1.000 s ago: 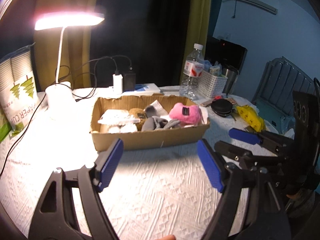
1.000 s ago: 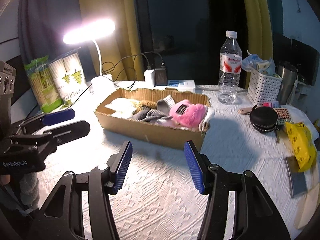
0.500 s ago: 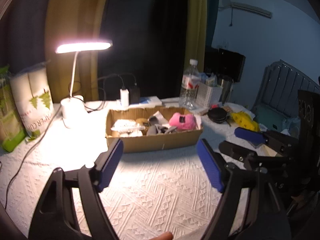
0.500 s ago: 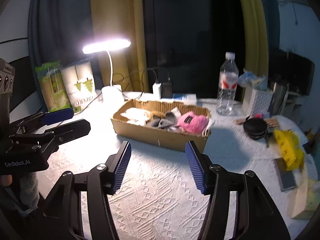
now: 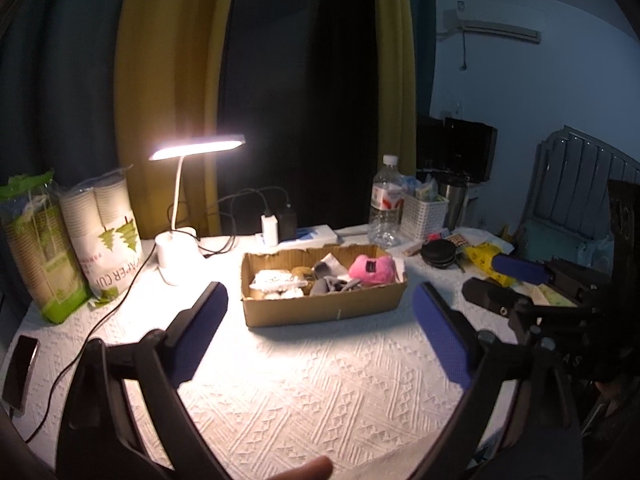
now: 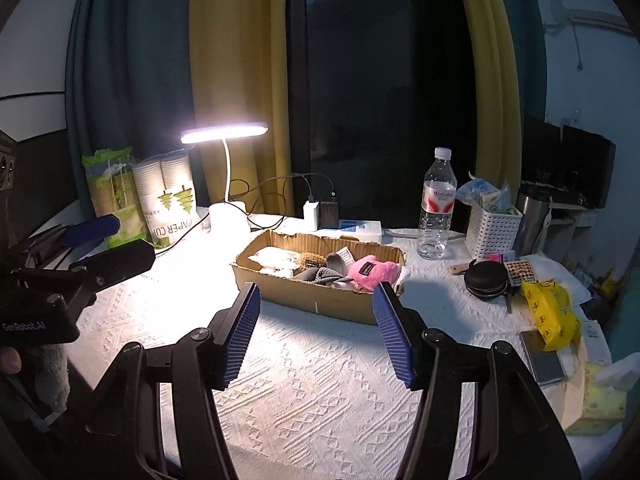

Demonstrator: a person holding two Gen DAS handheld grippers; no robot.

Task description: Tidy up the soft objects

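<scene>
A shallow cardboard box (image 5: 324,310) (image 6: 308,300) sits mid-table. It holds a pink plush (image 5: 371,269) (image 6: 370,272), grey socks (image 5: 332,284) (image 6: 320,274), a brown plush (image 5: 301,273) and white cloth (image 5: 272,280) (image 6: 272,258). My left gripper (image 5: 320,312) is open and empty, held back over the white tablecloth in front of the box. My right gripper (image 6: 316,308) is open and empty, also short of the box. Each gripper shows in the other's view, the right (image 5: 504,284) and the left (image 6: 104,240).
A lit desk lamp (image 5: 176,248) and paper cup packs (image 5: 108,236) stand at the left. A water bottle (image 6: 436,204), white basket (image 6: 494,228), black round case (image 6: 486,278), yellow packet (image 6: 552,312) and phone (image 6: 544,356) lie at the right. A phone (image 5: 18,368) and cables lie far left.
Both grippers have pulled back and up from the box, which now looks smaller and farther. Both stay open and empty.
</scene>
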